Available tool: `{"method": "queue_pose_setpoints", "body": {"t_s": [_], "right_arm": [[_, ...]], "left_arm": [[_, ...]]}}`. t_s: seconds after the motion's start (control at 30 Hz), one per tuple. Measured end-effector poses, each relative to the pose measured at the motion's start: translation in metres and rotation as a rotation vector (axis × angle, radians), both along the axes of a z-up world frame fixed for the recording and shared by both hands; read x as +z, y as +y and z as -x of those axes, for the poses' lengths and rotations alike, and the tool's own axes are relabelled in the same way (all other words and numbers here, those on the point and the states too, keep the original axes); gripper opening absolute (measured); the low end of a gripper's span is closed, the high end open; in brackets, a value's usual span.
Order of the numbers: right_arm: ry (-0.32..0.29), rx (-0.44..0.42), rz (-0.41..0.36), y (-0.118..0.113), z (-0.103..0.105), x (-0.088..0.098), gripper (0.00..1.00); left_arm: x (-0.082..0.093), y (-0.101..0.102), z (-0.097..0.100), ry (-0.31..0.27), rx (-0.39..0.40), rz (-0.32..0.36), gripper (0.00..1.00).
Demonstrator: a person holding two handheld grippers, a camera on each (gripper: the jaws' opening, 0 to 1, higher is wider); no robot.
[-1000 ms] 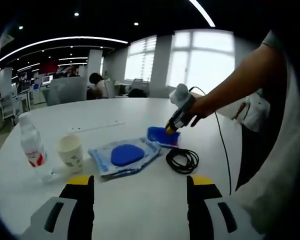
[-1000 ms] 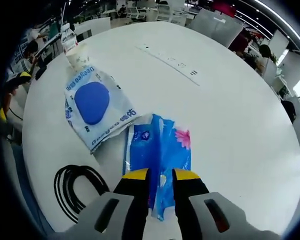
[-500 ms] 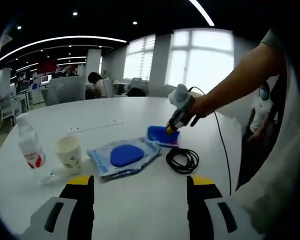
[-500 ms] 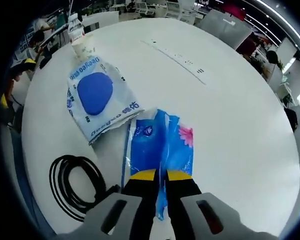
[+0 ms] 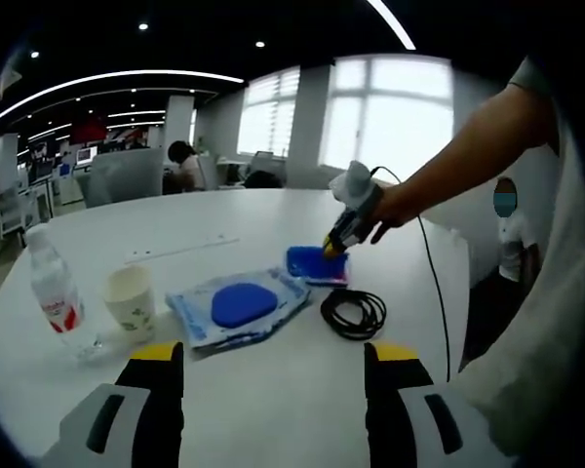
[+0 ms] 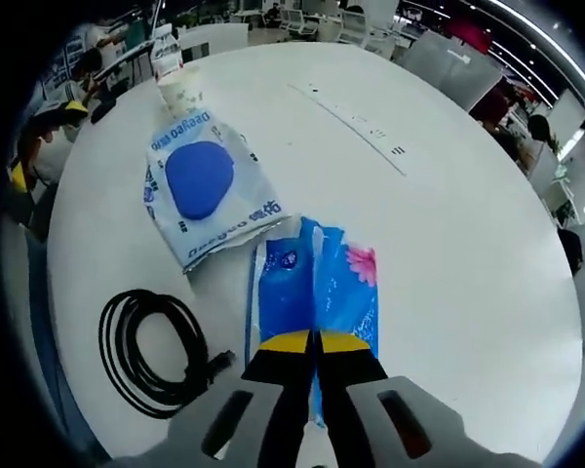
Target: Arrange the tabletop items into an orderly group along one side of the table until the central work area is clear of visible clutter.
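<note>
A blue tissue pack (image 6: 317,288) lies on the white round table (image 6: 448,224), and my right gripper (image 6: 312,343) is shut on its near edge. From the left gripper view, that pack (image 5: 312,264) sits past a pale wipes bag with a blue oval (image 5: 236,307), with the right gripper (image 5: 334,245) on it. A coiled black cable (image 5: 353,313) lies right of the bag. A paper cup (image 5: 129,298) and a water bottle (image 5: 54,293) stand at the left. My left gripper (image 5: 271,366) hangs open above the near table edge, holding nothing.
A power strip slot (image 5: 183,248) runs across the table's middle. A person's arm (image 5: 468,146) reaches in from the right. Office desks, chairs and seated people stand beyond the table. In the right gripper view the cable (image 6: 154,349) lies left of the pack, the bag (image 6: 205,190) beyond it.
The right gripper's jaws have closed on the tissue pack's edge. The left gripper stays open and still.
</note>
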State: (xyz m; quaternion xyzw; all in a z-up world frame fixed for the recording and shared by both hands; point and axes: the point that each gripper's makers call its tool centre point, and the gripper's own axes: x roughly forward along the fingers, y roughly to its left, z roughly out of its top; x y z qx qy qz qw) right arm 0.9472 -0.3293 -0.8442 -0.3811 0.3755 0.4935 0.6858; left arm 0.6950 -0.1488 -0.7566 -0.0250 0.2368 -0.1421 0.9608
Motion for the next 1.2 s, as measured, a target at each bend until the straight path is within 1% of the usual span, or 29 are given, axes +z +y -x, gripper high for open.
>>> {"method": "queue_pose_setpoints", "body": {"t_s": [0.27, 0.43, 0.57, 0.67, 1.07, 1.13, 1.2], "right_arm": [[-0.003, 0.05, -0.006, -0.007, 0.001, 0.0, 0.0], [-0.019, 0.101, -0.007, -0.009, 0.003, 0.004, 0.0], [-0.017, 0.12, -0.018, -0.01, 0.006, 0.006, 0.0], [-0.021, 0.149, -0.008, -0.014, 0.007, 0.008, 0.0], [-0.003, 0.213, -0.027, -0.015, 0.01, 0.012, 0.0], [0.003, 0.241, -0.029, -0.014, 0.013, 0.013, 0.0], [0.003, 0.272, -0.015, -0.015, 0.013, 0.012, 0.0]], "left_arm": [[0.0, -0.003, 0.0, -0.002, -0.008, -0.001, 0.74], [-0.001, -0.003, 0.0, -0.002, -0.01, -0.001, 0.74], [-0.001, -0.004, 0.0, -0.002, -0.012, 0.001, 0.74], [-0.002, -0.006, 0.0, -0.002, -0.015, 0.001, 0.74], [-0.002, -0.009, -0.001, 0.003, -0.017, 0.001, 0.74], [-0.002, -0.009, -0.002, 0.003, -0.017, -0.001, 0.74], [-0.002, -0.009, -0.002, 0.002, -0.017, -0.002, 0.74]]}}
